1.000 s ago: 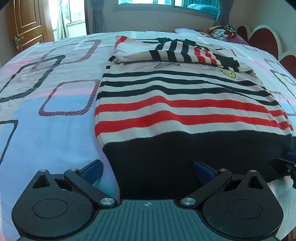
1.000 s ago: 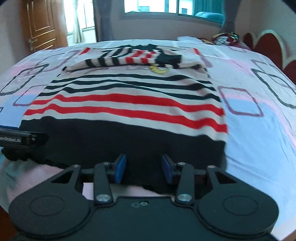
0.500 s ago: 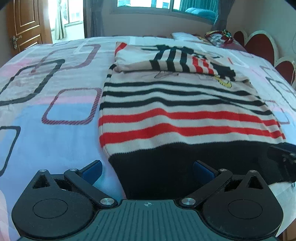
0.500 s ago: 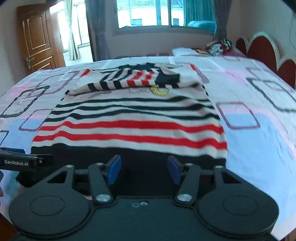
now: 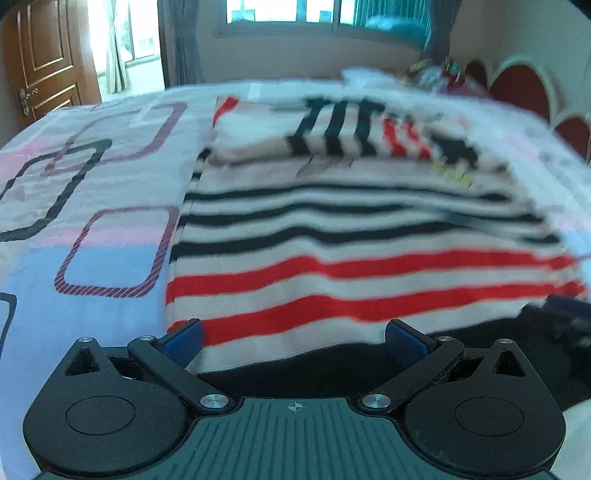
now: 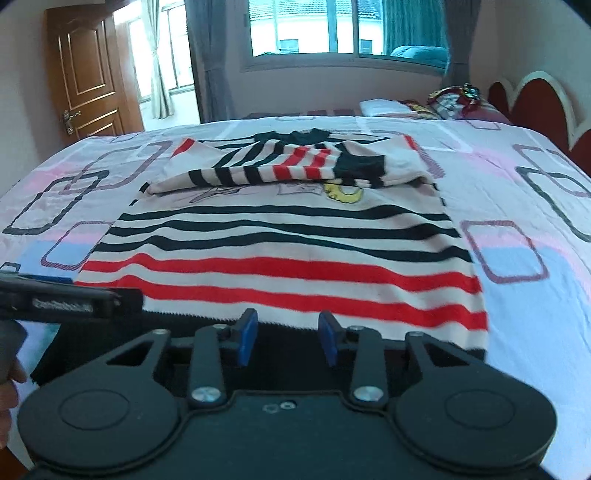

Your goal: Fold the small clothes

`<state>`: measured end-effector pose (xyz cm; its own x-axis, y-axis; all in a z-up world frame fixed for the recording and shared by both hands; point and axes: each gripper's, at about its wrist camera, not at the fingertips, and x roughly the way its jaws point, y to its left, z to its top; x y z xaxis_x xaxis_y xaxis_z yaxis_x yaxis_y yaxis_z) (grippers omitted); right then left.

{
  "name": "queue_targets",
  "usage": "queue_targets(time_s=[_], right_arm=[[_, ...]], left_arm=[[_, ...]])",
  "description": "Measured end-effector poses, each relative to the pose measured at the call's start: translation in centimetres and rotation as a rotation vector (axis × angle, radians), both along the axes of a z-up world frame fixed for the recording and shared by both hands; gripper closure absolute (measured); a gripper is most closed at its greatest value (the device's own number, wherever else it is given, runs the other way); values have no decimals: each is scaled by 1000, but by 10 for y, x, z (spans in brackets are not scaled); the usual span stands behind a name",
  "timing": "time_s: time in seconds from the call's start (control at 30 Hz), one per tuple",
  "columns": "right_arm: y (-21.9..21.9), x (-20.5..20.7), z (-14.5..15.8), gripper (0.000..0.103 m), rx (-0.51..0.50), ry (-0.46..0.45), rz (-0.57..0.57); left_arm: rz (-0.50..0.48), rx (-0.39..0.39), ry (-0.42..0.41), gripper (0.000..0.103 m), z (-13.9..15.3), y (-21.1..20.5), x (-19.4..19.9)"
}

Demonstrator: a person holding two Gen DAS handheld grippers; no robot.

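Note:
A small striped sweater (image 5: 351,236) lies flat on the bed, with black and red stripes on cream, a black hem nearest me and its sleeves folded across the chest (image 6: 288,166). My left gripper (image 5: 293,338) is wide open just above the black hem at the sweater's left side. My right gripper (image 6: 287,338) is open with a narrower gap, over the black hem (image 6: 258,336) toward the right side. The left gripper's body also shows at the left of the right wrist view (image 6: 66,299). The left wrist view is blurred.
The bed (image 6: 535,295) has a pink, blue and white sheet with rounded-square patterns. A red scalloped headboard (image 6: 535,99) stands at the right, with pillows and a bundle (image 6: 454,99) near it. A wooden door (image 6: 88,74) and a window (image 6: 332,33) are behind.
Both grippers have risen and tilted up, so the room shows more. The black hem sits lower in both views. Both grippers stay open.

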<state>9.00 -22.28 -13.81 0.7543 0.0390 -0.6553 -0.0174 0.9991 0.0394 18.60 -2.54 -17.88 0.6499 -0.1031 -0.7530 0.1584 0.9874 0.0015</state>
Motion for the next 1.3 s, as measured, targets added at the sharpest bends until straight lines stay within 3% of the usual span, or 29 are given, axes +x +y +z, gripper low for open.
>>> queue_targets(time_s=[0.17, 0.27, 0.4, 0.6, 0.87, 1.2, 1.3], right_arm=[[-7, 16, -20, 67, -41, 81, 24], [-25, 6, -25, 68, -39, 82, 17], [-46, -7, -22, 66, -53, 99, -5], [-55, -17, -11, 54, -57, 98, -33], [-63, -26, -12, 53, -46, 105, -62], [-94, -34, -16, 39, -27, 111, -180], [-98, -36, -21, 39, 37, 128, -185]], left_arm=[[-53, 28, -32, 0, -6, 6, -13], [-45, 48, -20, 0, -3, 11, -22], [28, -53, 82, 0, -2, 31, -24], [22, -63, 80, 0, -7, 38, -42], [46, -95, 98, 0, -3, 39, -42], [43, -181, 96, 0, -2, 36, -46], [36, -196, 100, 1, -1, 36, -46]])
